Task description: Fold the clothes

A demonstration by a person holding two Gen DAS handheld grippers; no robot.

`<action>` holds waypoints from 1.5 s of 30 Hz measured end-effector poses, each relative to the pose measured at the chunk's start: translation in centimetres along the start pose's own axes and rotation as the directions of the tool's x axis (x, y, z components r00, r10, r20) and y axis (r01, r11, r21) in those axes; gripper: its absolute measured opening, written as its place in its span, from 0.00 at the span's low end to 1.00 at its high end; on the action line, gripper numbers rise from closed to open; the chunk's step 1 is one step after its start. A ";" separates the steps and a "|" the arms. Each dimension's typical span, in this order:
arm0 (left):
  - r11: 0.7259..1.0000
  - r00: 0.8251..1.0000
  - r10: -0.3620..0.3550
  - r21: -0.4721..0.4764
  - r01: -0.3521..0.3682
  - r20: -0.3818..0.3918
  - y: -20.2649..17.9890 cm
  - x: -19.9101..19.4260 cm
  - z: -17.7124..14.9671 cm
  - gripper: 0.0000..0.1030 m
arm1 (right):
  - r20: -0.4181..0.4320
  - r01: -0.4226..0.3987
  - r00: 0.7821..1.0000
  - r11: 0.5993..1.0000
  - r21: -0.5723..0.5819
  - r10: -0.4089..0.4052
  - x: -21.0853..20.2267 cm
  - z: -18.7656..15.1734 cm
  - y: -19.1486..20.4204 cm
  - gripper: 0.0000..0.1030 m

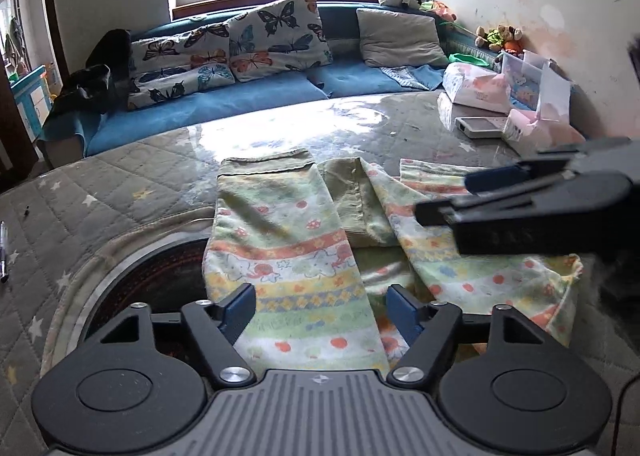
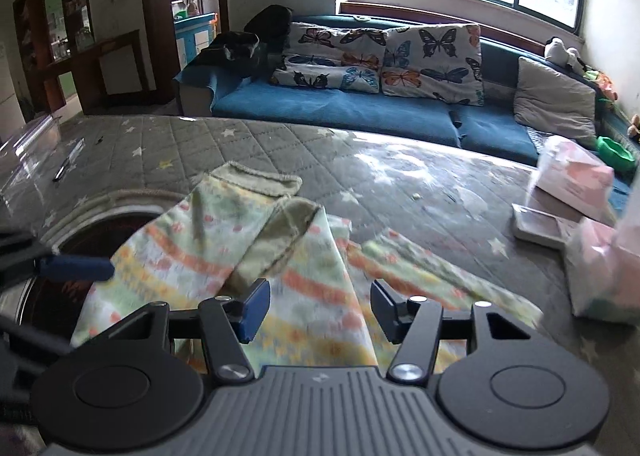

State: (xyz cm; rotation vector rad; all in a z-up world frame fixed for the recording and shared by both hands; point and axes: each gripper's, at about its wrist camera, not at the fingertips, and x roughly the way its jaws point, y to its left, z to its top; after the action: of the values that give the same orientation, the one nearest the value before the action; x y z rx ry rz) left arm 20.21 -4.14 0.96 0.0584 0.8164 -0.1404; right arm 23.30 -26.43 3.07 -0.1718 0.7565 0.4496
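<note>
Through the left wrist camera I see the patterned pants lying on the quilted counter, waist toward me, both legs stretched away toward the blue sofa and splayed apart with a rumpled fold between them; I judge the folding barely begun, since no leg is laid over the other yet and every fold is still to make. My left gripper hangs over the near part of the left leg, its blue pads spread partway with cloth showing between them, though I see no pad pressing, so it holds nothing. The right gripper reaches in from the right side over the other leg. Through the right wrist camera, which is blurred, the pants lie the same way, partly over a dark round recess in the counter. My right gripper has its jaws partly spread above the waist area, fabric beneath the gap but nothing pinched; the left gripper's blue pad pokes in at the left edge.
</note>
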 end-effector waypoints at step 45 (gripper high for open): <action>0.967 0.979 -0.204 0.155 0.203 -0.009 -7.2 -5.8 -6.5 0.57 | 0.102 0.233 0.954 0.915 0.329 -0.280 -19.3 -13.8 -8.5 0.06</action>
State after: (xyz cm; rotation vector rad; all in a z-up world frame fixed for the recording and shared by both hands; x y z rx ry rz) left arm 10.60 -9.97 0.76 0.1210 0.8024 -0.3981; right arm 6.23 -44.62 6.49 0.0611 0.6391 0.0844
